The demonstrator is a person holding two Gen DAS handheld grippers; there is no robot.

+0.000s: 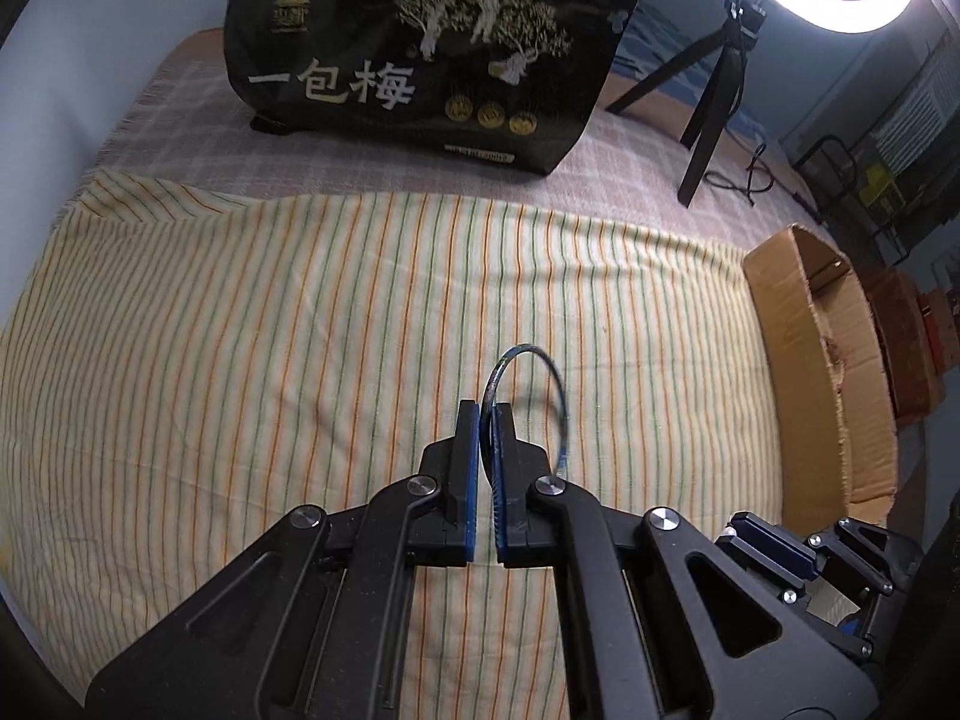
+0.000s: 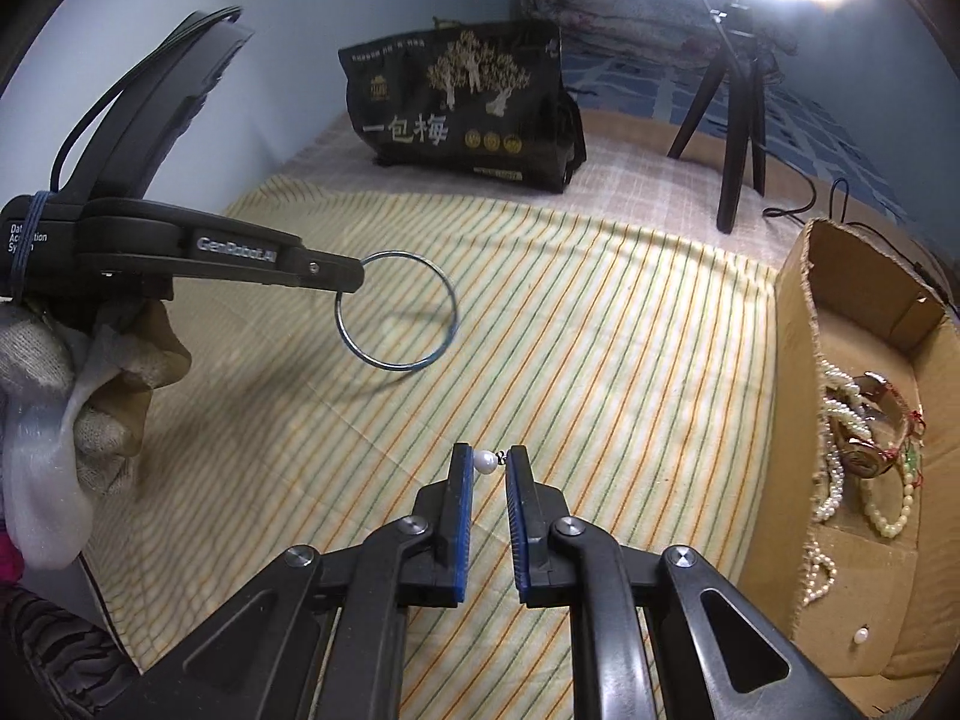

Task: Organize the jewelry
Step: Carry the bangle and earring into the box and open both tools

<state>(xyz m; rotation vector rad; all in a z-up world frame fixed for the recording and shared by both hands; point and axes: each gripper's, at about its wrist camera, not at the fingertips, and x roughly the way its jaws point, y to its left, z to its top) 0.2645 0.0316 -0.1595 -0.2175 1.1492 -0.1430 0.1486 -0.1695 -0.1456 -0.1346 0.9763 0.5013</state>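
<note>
A thin bluish metal bangle [image 2: 396,309] is pinched in the closed left gripper [image 1: 491,414], above the striped cloth [image 1: 270,312]. A small white pearl earring [image 2: 485,461] is clamped in the right gripper [image 2: 487,462]. Pearl strands [image 2: 840,414] and a watch [image 2: 867,450] are held in the cardboard box [image 2: 804,360] at right.

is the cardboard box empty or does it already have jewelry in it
Not empty. The box holds pearl strands, a watch and a loose pearl.
</note>
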